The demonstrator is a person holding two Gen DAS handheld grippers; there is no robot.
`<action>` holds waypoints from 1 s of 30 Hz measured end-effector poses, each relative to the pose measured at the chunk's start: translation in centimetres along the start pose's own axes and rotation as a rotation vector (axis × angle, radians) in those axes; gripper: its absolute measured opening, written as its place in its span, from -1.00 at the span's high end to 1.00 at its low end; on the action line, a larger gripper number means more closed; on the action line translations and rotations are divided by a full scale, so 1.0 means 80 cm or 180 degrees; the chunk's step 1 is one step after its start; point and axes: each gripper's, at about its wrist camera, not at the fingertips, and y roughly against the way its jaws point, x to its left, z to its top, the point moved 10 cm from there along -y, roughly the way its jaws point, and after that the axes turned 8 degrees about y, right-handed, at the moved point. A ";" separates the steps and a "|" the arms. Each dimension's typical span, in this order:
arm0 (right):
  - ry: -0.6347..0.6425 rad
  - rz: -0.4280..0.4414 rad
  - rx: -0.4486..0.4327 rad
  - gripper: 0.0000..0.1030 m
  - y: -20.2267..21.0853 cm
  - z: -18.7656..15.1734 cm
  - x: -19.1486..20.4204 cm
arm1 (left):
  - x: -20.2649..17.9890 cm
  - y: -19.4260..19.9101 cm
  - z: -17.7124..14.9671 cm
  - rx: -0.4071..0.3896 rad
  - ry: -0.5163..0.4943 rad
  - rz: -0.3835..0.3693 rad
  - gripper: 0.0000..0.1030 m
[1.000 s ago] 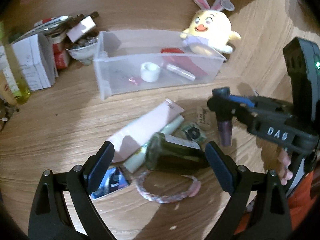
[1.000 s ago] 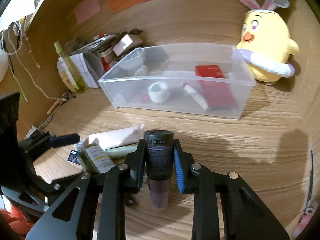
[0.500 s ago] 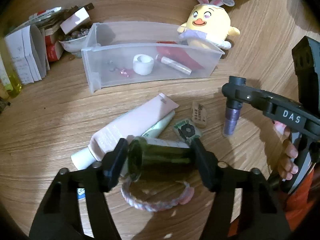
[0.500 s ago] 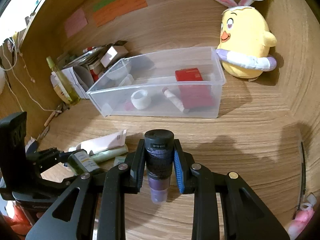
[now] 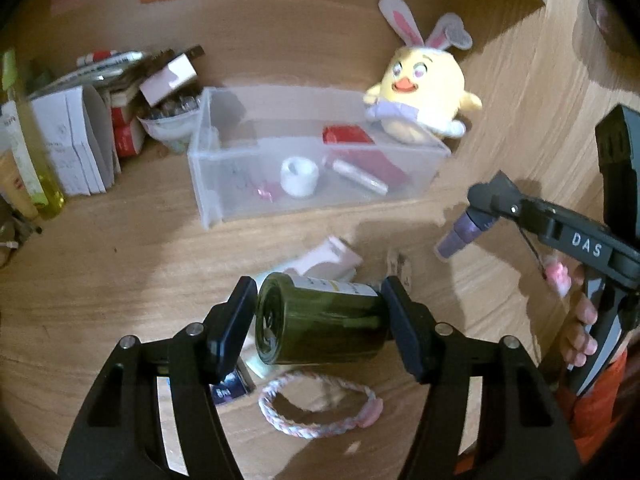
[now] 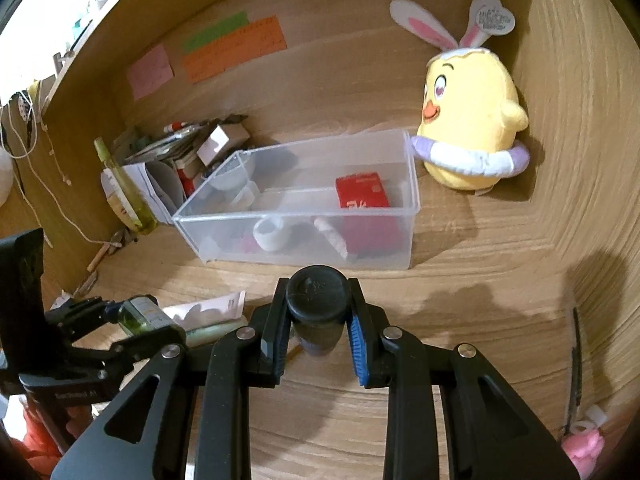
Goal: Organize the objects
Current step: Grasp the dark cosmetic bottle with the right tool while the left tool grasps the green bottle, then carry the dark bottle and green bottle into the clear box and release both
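Pinching a green bottle (image 5: 320, 326) sideways, the left tongs (image 5: 320, 320) hide the tubes beneath; the right tongs (image 6: 318, 320) grip a purple bottle (image 6: 318, 308), base hidden, near the clear bin (image 6: 412, 200).

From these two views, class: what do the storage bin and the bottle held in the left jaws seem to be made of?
Storage bin: clear, slightly frosted plastic, probably; its contents show through the walls.
Green bottle: dark translucent glass or hard plastic, hard to say which; its surface is glossy and it carries a pale paper-like label.
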 end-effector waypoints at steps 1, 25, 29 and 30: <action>0.0004 -0.0005 -0.0012 0.54 0.001 0.002 -0.001 | 0.001 0.002 0.005 -0.0032 0.0011 0.0003 -0.24; 0.0171 -0.0129 -0.0381 0.54 0.019 0.074 0.006 | 0.011 0.035 0.114 -0.0670 0.0117 0.0022 -0.24; 0.0193 -0.0142 -0.0452 0.54 0.021 0.089 0.006 | 0.012 0.032 0.129 -0.0712 0.0100 0.0056 -0.24; 0.0206 -0.0147 -0.0467 0.54 0.021 0.093 0.005 | 0.013 0.031 0.133 -0.0726 0.0096 0.0077 -0.24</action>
